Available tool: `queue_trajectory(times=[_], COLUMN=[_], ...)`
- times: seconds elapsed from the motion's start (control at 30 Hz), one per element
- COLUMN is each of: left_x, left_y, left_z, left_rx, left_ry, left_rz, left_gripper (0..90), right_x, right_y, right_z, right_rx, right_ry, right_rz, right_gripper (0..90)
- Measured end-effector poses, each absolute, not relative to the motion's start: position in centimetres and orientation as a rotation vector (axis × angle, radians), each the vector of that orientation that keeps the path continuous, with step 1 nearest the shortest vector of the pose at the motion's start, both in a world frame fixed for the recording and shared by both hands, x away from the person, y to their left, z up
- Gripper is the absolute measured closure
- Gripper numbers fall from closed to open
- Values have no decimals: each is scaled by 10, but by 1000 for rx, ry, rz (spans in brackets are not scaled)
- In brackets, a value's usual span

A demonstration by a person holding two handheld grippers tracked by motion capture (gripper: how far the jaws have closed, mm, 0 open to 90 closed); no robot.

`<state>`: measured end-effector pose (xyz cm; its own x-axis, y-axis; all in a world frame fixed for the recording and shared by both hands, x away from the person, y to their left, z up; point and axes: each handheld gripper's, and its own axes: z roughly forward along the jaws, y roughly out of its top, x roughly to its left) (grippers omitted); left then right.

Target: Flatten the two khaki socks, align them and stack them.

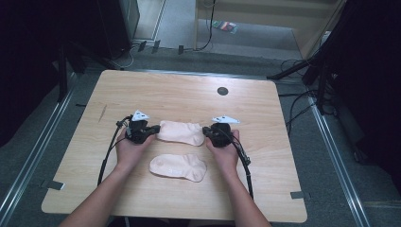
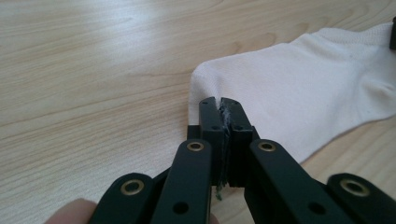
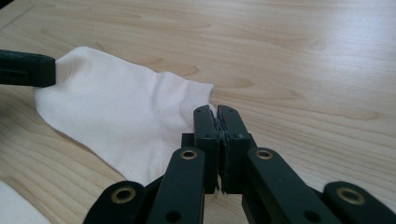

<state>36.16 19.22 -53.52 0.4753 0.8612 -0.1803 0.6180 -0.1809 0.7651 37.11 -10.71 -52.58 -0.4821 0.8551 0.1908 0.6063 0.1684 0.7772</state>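
Pale wood-grain table point(image 1: 179, 90), dark room around it, cables on the floor barely readable. Left gripper point(image 2: 219, 106) is clamped on one end of the far sock point(image 1: 181, 132), right gripper point(image 3: 215, 114) pinching the other end; the pinched edges vanish between black jaws. Soft, cream knit, lying flat mid-table. A second sock point(image 1: 178, 167) rests just nearer, apart.

Both grippers, left gripper point(image 1: 152, 128) and right gripper point(image 1: 206, 129), are black, with brass rivets, white triangular top plates and black cables.
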Motion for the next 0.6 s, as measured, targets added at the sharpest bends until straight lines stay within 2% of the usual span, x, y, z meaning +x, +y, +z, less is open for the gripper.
queue_trajectory(times=[0.23,0.6], left_x=[342,294], left_y=[202,215], left_z=[-514,-499], left_rx=[1818,1800], left_ry=[1194,1131], left_rz=[346,354], left_gripper=[900,900], right_x=[356,316], right_y=[-117,-119], right_z=[-511,-489], right_rx=[1402,1322], right_ry=[2117,2143], right_rz=[1268,1332], right_gripper=[888,888])
